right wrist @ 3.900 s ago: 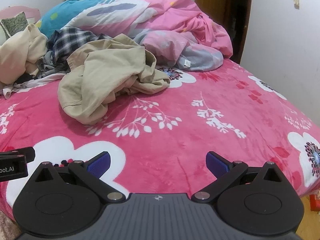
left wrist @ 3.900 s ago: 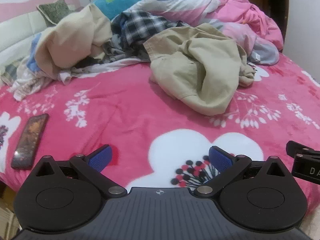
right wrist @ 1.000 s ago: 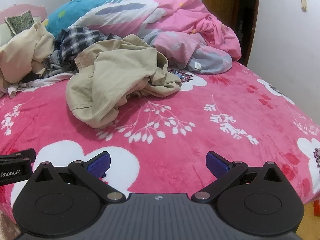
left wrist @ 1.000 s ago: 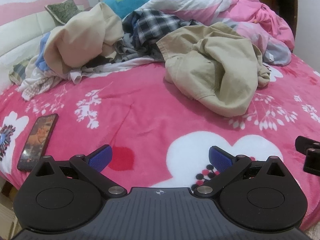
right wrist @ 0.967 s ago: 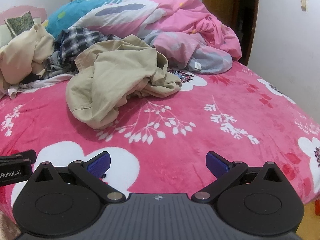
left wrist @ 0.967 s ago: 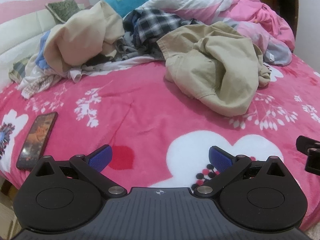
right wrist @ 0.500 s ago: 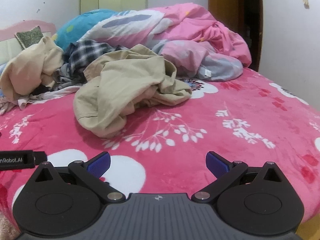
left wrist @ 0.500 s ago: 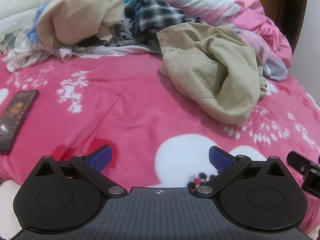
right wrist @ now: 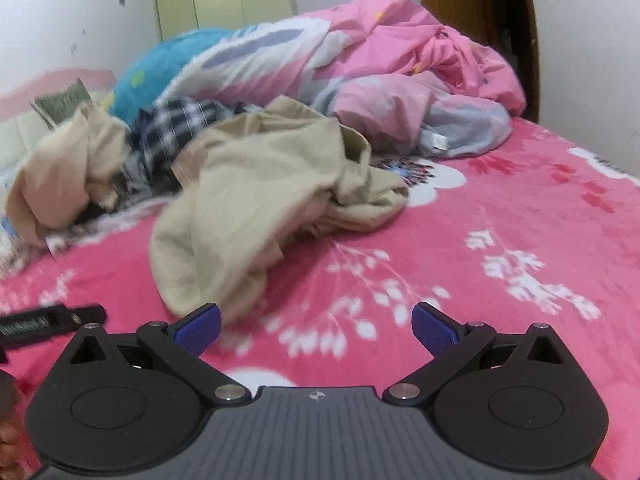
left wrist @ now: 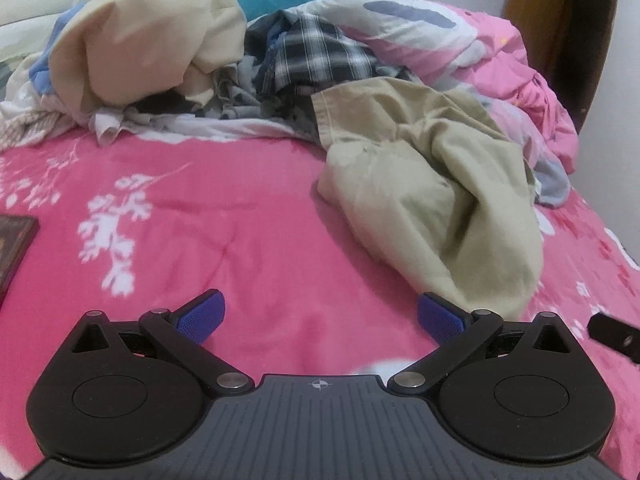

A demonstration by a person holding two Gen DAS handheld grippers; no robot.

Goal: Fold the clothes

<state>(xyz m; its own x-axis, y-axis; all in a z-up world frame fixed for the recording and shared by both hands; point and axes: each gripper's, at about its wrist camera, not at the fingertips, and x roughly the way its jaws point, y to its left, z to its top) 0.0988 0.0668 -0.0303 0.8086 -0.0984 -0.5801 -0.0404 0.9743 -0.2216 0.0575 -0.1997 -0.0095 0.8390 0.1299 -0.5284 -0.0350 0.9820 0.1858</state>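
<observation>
A crumpled khaki garment (left wrist: 432,200) (right wrist: 256,208) lies on the pink flowered bedspread (left wrist: 224,216) (right wrist: 500,220), its near hem just ahead of both grippers. My left gripper (left wrist: 318,318) is open, nothing between its blue pads, with the hem close by its right fingertip (left wrist: 438,316). My right gripper (right wrist: 316,326) is also open and empty, the garment's low edge just beyond its left fingertip (right wrist: 198,326). Behind lie a cream garment (left wrist: 136,44) (right wrist: 68,176) and a black-and-white plaid shirt (left wrist: 320,56) (right wrist: 172,124) in a heap.
A bunched pink and blue quilt (left wrist: 460,52) (right wrist: 392,76) fills the back of the bed. A phone (left wrist: 12,248) lies at the left edge. A dark wooden door (left wrist: 568,36) (right wrist: 480,4) stands at the back right. A green pillow (right wrist: 60,104) rests by the headboard.
Both grippers have moved forward over the bed toward the khaki garment, which now looms larger and nearer. Their jaws stay open. The right wrist view is blurred by motion.
</observation>
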